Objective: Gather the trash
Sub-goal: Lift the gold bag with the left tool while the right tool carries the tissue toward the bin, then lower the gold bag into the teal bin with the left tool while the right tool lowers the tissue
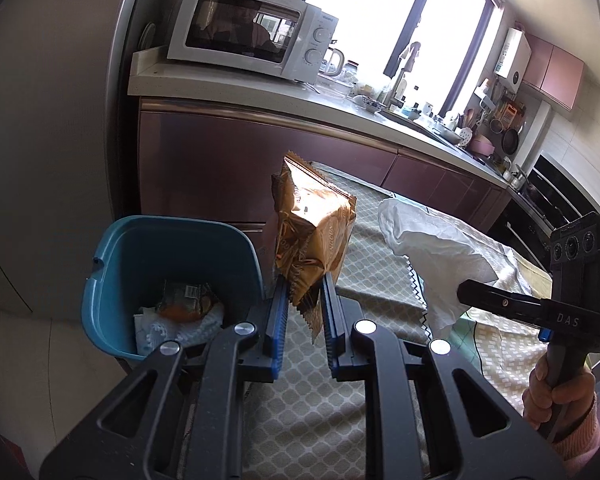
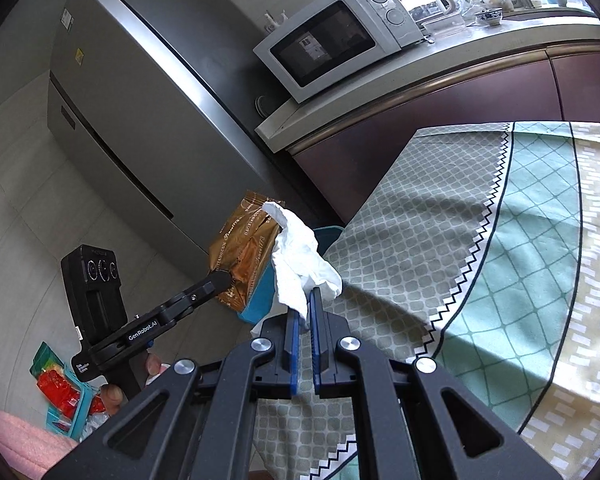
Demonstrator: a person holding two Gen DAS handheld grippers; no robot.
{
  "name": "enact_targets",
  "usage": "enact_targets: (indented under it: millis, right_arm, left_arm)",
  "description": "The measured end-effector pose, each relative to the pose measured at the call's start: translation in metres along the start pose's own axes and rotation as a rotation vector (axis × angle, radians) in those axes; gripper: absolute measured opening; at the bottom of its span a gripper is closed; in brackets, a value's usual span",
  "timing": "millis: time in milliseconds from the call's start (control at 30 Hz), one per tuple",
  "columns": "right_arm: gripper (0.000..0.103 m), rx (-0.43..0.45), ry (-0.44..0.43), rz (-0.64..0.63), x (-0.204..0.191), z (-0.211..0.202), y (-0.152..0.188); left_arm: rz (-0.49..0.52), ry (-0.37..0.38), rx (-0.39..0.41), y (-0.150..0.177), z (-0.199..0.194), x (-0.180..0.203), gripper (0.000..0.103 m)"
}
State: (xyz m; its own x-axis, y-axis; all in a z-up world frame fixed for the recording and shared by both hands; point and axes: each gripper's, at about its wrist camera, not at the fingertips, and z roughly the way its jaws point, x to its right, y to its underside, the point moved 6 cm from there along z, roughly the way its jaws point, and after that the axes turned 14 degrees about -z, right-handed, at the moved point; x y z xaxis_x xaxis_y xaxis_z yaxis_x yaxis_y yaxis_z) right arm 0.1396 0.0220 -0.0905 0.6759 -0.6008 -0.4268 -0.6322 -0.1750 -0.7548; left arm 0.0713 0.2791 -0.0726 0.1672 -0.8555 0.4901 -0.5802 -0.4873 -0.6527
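My left gripper (image 1: pixel 305 294) is shut on a crumpled golden-brown snack wrapper (image 1: pixel 314 236), which stands up just right of the teal trash bin (image 1: pixel 100 280). The bin sits at the table's left edge and holds a white tissue and an orange-brown wrapper. My right gripper (image 2: pixel 305 304) is shut on a crumpled white tissue (image 2: pixel 300 264). In the left wrist view that tissue (image 1: pixel 432 248) hangs to the right of the wrapper, pinched by the right gripper (image 1: pixel 462 294). The right wrist view shows the left gripper (image 2: pixel 222 280) gripping the wrapper (image 2: pixel 244 252) in front of the bin (image 2: pixel 260 300).
A patterned tablecloth (image 2: pixel 480 220) covers the table. Behind it runs a kitchen counter with a white microwave (image 1: pixel 252 28), and a grey fridge (image 2: pixel 132 100) stands at the left. A crate with red packets (image 2: pixel 60 388) lies on the floor. A hand (image 1: pixel 556 392) grips the right tool's handle.
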Motion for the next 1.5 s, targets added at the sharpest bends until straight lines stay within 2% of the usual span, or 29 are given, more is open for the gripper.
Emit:
enact_targets:
  millis: [867, 1500]
  right_arm:
    - [0.004, -0.094, -0.068, -0.049, -0.024, 0.061, -0.015]
    - [0.004, -0.179, -0.066, -0.042, -0.026, 0.107, -0.016]
  left_arm:
    - [-0.046, -0.091, 0.038, -0.015, -0.011, -0.044, 0.017]
    - [-0.106, -0.162, 0.007, -0.016, 0.009, -0.076, 0.017]
